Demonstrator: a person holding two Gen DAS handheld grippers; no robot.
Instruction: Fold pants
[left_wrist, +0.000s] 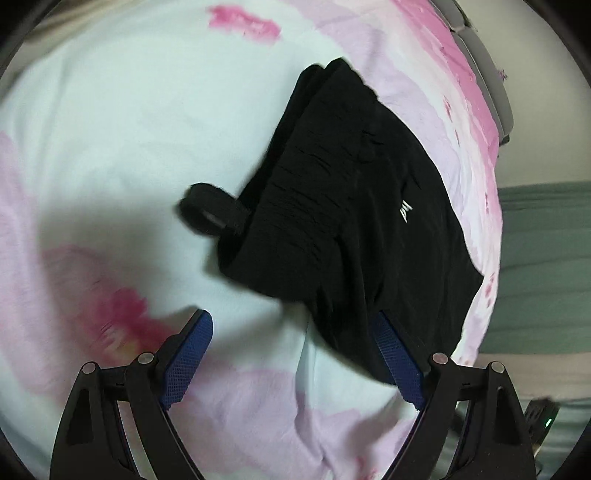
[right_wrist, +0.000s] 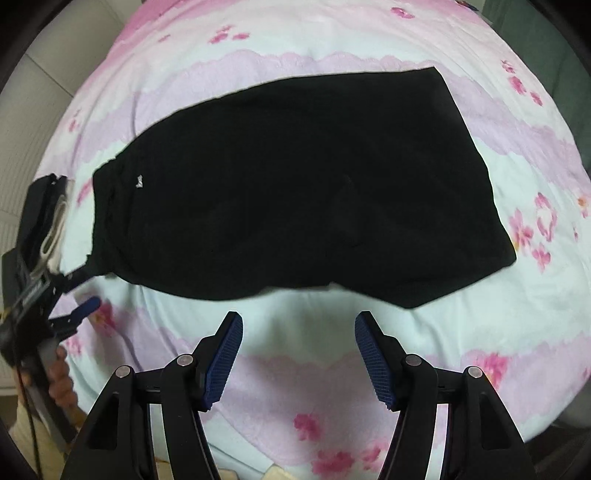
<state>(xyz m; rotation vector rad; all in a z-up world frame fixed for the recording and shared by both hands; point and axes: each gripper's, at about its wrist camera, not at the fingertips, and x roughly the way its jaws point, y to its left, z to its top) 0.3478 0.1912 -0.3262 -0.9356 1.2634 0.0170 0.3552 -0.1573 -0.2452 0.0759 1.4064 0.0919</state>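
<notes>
The black pants (right_wrist: 295, 184) are lying folded in half across the floral bedspread (right_wrist: 369, 350), waistband (left_wrist: 295, 192) beside the wide-spread, empty left gripper (left_wrist: 291, 354), while the right gripper (right_wrist: 299, 354) is hovering half-spread and empty, likely lining up another fold.

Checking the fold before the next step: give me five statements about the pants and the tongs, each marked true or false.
1. The black pants lie on a flowered bedsheet. True.
2. The right tongs clamp the pants. False: nothing is between them.
3. The left tongs are open. True.
4. The pants carry a small white logo. True.
5. The pants are white. False: black.
</notes>
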